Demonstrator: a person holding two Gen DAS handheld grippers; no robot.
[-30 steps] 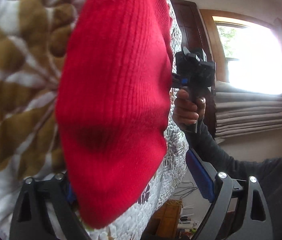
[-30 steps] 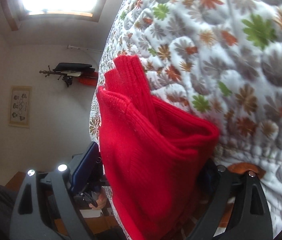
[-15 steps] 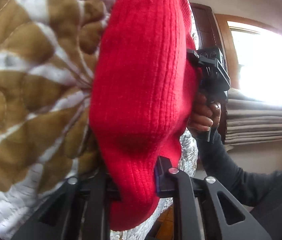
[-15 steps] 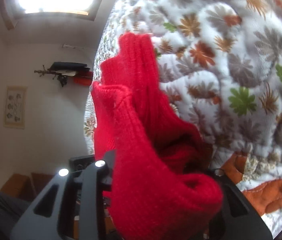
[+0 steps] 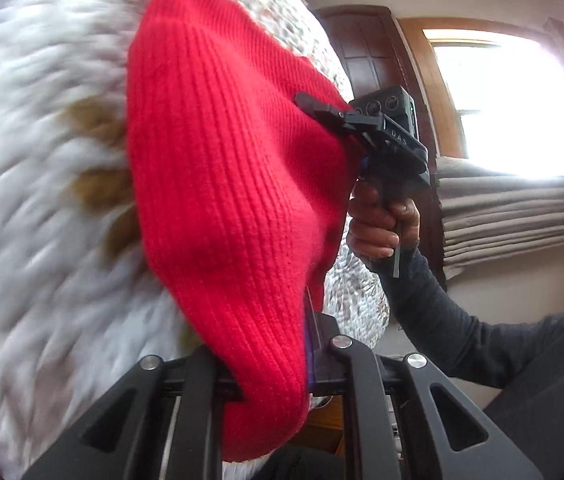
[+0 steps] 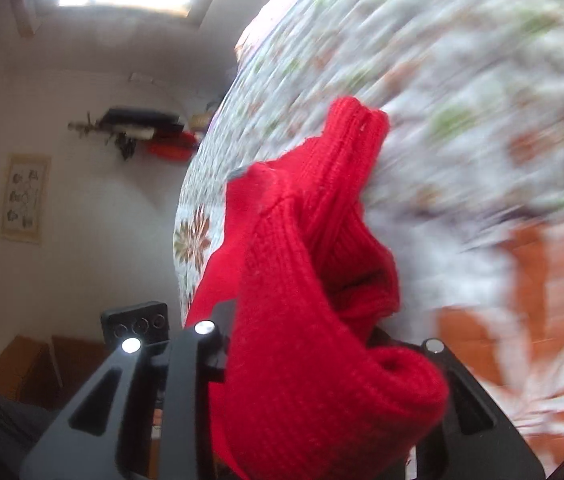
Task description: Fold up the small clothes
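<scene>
A red knitted hat (image 5: 226,184) hangs between both grippers over a flowered quilt (image 5: 34,200). My left gripper (image 5: 270,376) is shut on its near edge, the knit bunched between the fingers. In the left wrist view the right gripper (image 5: 334,114) grips the hat's far side, held by a hand (image 5: 382,228) in a dark sleeve. In the right wrist view the red hat (image 6: 314,312) fills the lower middle, and my right gripper (image 6: 310,364) is shut on a thick fold of it. The left gripper's body (image 6: 136,322) shows just behind.
The quilt (image 6: 462,100) is motion-blurred in both views. A bright window (image 5: 510,100) with folded grey curtains (image 5: 522,208) and a dark wooden door (image 5: 366,52) stand at the right. A wall shelf (image 6: 142,128) and a framed picture (image 6: 24,198) hang on the white wall.
Both grippers went from open to shut on the red hat. The hat now moves over the quilt, whose pattern has become streaked.
</scene>
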